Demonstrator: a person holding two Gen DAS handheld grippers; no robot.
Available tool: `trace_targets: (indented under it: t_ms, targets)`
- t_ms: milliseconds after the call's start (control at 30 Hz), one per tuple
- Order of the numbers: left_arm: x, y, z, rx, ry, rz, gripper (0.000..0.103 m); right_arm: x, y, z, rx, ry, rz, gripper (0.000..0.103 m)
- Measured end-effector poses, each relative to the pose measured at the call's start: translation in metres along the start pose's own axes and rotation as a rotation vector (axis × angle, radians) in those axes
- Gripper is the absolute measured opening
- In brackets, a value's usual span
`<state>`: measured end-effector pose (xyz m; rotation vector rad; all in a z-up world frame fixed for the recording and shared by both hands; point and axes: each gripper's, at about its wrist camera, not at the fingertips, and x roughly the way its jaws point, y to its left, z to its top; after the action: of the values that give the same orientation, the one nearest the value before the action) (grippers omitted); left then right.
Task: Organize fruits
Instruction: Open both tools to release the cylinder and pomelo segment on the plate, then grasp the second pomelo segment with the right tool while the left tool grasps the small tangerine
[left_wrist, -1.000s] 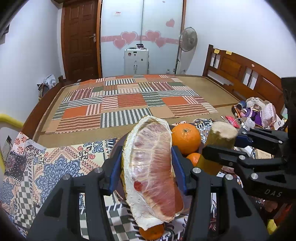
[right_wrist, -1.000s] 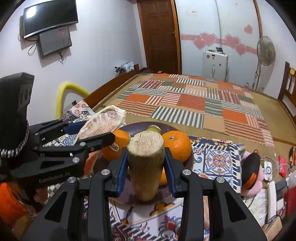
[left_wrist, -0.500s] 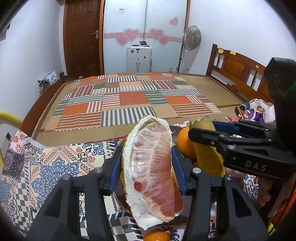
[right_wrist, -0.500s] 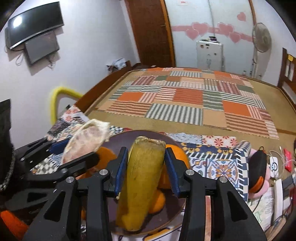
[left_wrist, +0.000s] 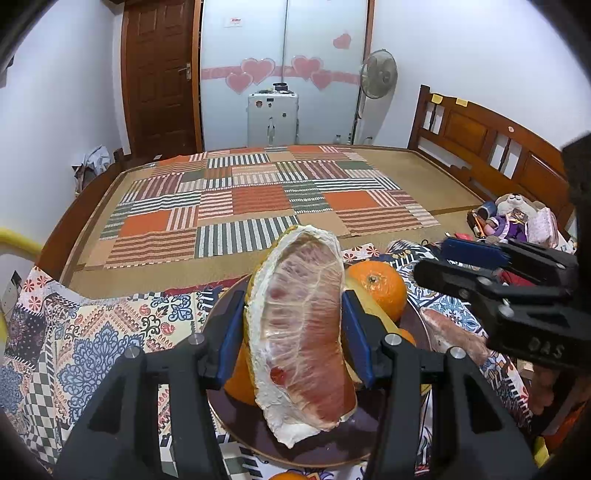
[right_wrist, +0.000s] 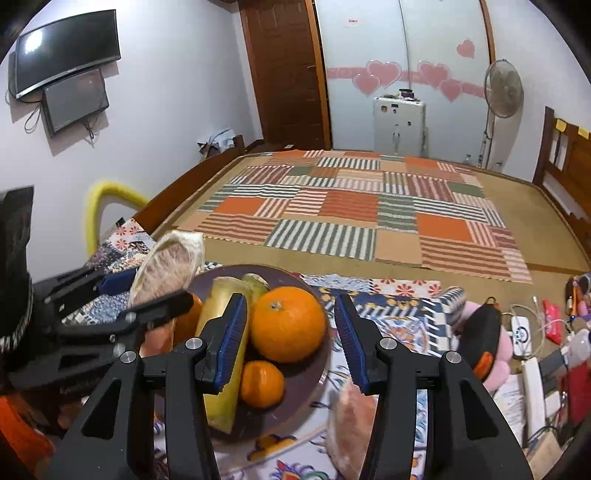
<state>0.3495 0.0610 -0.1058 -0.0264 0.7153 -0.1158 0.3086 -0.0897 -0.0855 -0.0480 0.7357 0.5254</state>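
My left gripper (left_wrist: 293, 343) is shut on a large peeled pomelo wedge (left_wrist: 303, 332) and holds it over the dark round plate (left_wrist: 332, 454). It also shows in the right wrist view (right_wrist: 166, 269). My right gripper (right_wrist: 291, 339) is open and empty above the plate (right_wrist: 314, 373). On the plate lie a yellow corn cob (right_wrist: 221, 354), a large orange (right_wrist: 288, 325) and a small orange (right_wrist: 262, 384). Another pomelo piece (right_wrist: 351, 424) lies on the patterned cloth right of the plate.
The patterned cloth (left_wrist: 92, 332) covers the near surface. A big bed with a striped patchwork mat (left_wrist: 258, 199) stretches behind. Toys, chargers and cables (right_wrist: 524, 332) crowd the right side. A yellow padded rail (right_wrist: 107, 195) stands at the left.
My right gripper opened and let go of the corn cob, which now lies on the plate. My left gripper still holds the pomelo wedge over the plate.
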Motion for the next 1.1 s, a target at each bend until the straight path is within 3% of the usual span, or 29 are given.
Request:
trace_targets:
  t_ms: [300,500,667,1100]
  targets:
    - [-0.007,-0.010,0.003,0.029,-0.007,0.021,0.058,-0.012,-0.008,-0.013,-0.018,-0.006,-0.030,0.049]
    - [-0.034,-0.013,-0.006,0.050,-0.023,0.020,0.058,-0.026,-0.008,-0.022,-0.046,-0.012,-0.050,0.050]
    - [-0.061,-0.005,-0.022,0.048,-0.029,0.026,0.065,-0.038,-0.011,-0.036,-0.072,-0.003,-0.083,0.053]
    - [-0.068,0.013,-0.075,0.026,0.086,0.031,0.065,-0.042,-0.029,-0.067,-0.065,0.074,-0.133,0.053]
